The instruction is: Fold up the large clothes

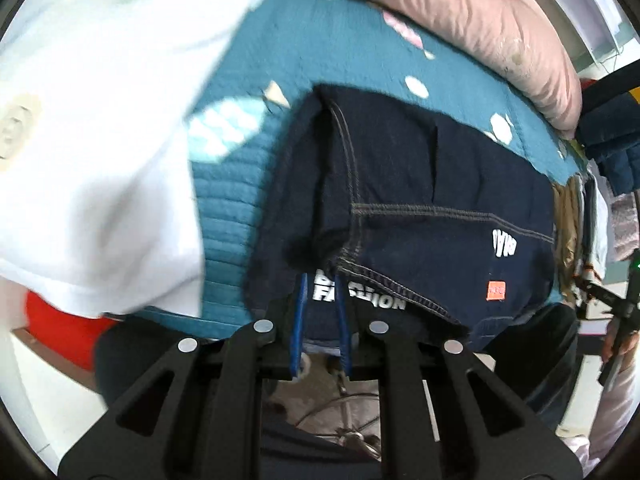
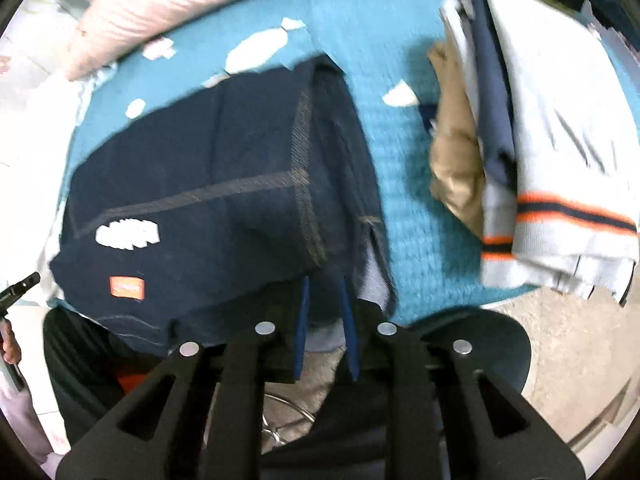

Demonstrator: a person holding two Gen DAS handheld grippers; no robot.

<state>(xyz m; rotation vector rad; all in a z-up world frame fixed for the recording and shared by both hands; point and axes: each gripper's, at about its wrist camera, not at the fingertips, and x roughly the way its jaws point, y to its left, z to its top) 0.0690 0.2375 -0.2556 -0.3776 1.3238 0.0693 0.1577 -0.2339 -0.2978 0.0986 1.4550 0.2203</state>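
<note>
Blue fingers of the left claw (image 1: 322,292) pinch the near edge of the navy garment (image 1: 420,200), right by its white letters. Over on the other side, the right claw (image 2: 325,294) pinches the same edge of the navy garment (image 2: 200,184) too. It lies folded on the teal blanket (image 1: 240,184) of the bed. To the left sits a blurry white cloth (image 1: 100,140). A pink pillow (image 1: 460,20) lies behind. On the right is a pile of folded clothes (image 2: 540,140).
</note>
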